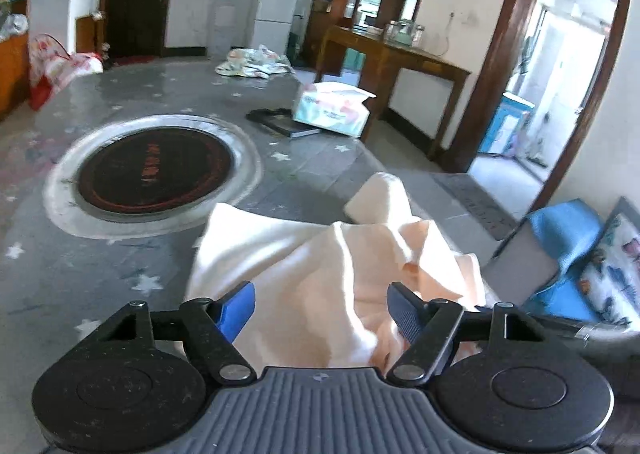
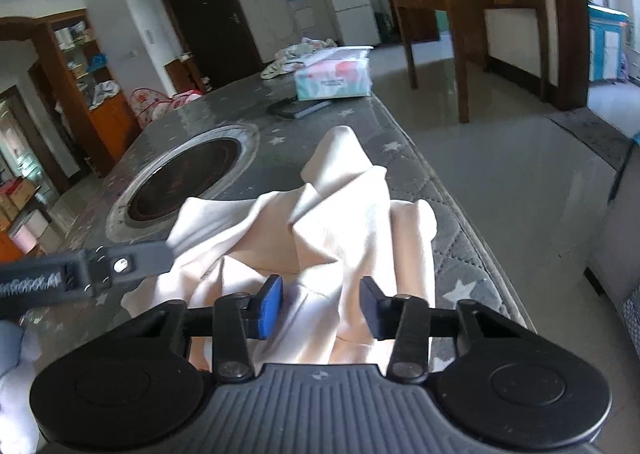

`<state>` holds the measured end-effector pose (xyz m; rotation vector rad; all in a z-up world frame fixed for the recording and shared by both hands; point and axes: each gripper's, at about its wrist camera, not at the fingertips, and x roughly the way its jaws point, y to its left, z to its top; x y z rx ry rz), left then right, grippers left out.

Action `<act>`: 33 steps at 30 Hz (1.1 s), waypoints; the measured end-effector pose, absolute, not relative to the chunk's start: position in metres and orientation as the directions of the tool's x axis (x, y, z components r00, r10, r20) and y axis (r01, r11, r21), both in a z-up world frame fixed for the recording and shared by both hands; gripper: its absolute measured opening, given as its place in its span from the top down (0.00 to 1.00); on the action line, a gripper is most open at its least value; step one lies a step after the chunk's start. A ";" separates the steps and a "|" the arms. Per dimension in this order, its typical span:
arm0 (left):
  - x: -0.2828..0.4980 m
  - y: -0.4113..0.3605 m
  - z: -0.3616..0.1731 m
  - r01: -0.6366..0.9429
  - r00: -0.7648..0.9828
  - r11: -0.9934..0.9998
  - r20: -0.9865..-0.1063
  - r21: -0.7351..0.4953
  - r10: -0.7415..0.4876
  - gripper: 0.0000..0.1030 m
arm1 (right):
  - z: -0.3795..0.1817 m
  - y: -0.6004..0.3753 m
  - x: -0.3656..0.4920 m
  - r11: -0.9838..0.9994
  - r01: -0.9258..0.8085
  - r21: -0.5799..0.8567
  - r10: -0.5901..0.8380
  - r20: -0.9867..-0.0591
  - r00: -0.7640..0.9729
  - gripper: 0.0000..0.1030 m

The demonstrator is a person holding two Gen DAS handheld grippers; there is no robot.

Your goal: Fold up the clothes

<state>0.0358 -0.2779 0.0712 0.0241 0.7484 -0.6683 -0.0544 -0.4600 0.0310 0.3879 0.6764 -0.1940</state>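
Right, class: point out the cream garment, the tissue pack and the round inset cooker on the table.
cream garment (image 2: 336, 213), right wrist view, on its crumpled middle
tissue pack (image 1: 332, 113), left wrist view, on its front side
round inset cooker (image 1: 154, 169), left wrist view, on its dark centre

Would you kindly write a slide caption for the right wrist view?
Open right gripper poised over a crumpled cream garment on the star-patterned table.

Left gripper (image 1: 322, 308) and right gripper (image 2: 322, 304) both point forward side by side, jaws spread apart
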 end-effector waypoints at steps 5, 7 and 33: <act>0.050 -0.286 0.053 0.573 0.472 0.789 -0.698 -0.220 -0.538 0.84 | 0.033 -0.457 -0.055 0.914 0.263 0.308 -0.007 -0.637 0.771 0.83; 0.051 -0.279 0.049 0.563 0.465 0.791 -0.700 -0.240 -0.543 0.88 | 0.035 -0.454 -0.058 0.921 0.248 0.301 -0.001 -0.634 0.773 0.87; -0.076 -0.058 0.053 0.445 0.543 0.859 -0.687 -0.252 -0.483 0.96 | 0.059 -0.358 -0.179 0.897 -0.328 0.296 0.440 -0.664 0.604 0.91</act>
